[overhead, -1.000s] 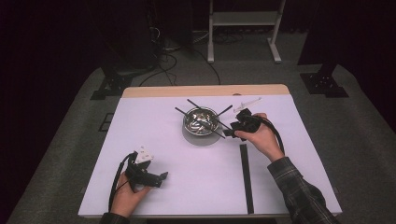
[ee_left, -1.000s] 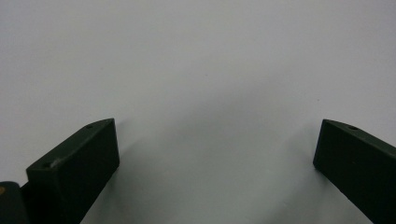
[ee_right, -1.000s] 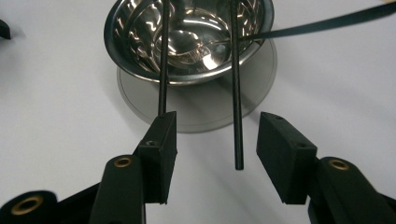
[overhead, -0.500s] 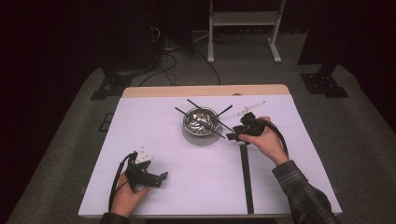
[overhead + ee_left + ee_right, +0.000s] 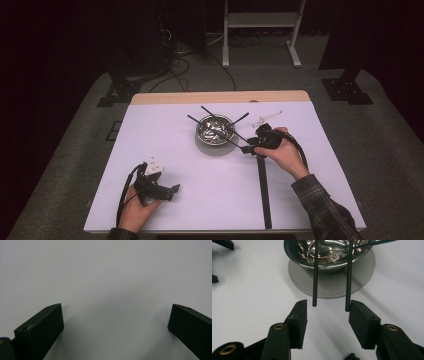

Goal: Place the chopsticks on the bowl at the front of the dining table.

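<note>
Down at the near left, the left gripper [image 5: 172, 189] rests on the white table [image 5: 165, 130], jaws wide apart around nothing. Farther right, the steel bowl [image 5: 215, 129] holds black rods [image 5: 315, 272] — the right gripper [image 5: 248, 148] faces their near ends, jaws parted, not gripping.

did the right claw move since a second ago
Yes. In the high view the right claw has slid slightly toward the person, away from the steel bowl.
</note>
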Motion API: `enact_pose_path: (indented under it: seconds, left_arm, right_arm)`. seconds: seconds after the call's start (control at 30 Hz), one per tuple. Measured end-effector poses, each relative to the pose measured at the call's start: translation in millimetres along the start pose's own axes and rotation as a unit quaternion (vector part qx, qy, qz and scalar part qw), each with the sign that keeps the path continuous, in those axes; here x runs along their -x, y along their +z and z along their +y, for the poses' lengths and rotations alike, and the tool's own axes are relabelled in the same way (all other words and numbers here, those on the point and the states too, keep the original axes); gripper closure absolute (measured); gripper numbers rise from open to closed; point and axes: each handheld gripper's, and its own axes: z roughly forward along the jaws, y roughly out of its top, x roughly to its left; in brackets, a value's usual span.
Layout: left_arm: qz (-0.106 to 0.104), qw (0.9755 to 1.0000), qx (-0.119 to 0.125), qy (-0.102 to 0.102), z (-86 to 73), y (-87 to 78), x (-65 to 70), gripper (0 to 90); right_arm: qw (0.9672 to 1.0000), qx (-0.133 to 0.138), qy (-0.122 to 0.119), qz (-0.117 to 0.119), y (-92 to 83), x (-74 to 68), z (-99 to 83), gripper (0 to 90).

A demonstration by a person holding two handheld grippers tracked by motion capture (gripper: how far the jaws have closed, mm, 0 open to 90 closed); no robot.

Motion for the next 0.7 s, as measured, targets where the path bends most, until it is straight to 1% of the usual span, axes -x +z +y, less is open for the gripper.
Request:
enact_pose_path:
  seconds: [0.2,0.5,0.63,0.7]
  left_arm:
    - [0.0,1.0,0.0,0.0,0.0,0.0,0.0,0.0]
    - [0.001,1.0,-0.001,0.001,0.2,-0.2,-0.2,0.0]
    - [0.001,1.0,-0.001,0.001,0.2,-0.2,-0.2,0.0]
    - [0.001,1.0,-0.001,0.001,0.2,-0.3,-0.2,0.0]
  right_arm:
    - [0.9999,0.0,-0.014,0.006,2.1,-10.7,0.8,48.2]
    - [0.9992,-0.009,-0.033,0.019,10.5,-27.1,2.7,48.3]
    - [0.999,-0.01,-0.037,0.023,13.1,-32.7,4.0,48.4]
    - [0.9985,-0.011,-0.045,0.027,15.7,-37.5,5.7,48.5]
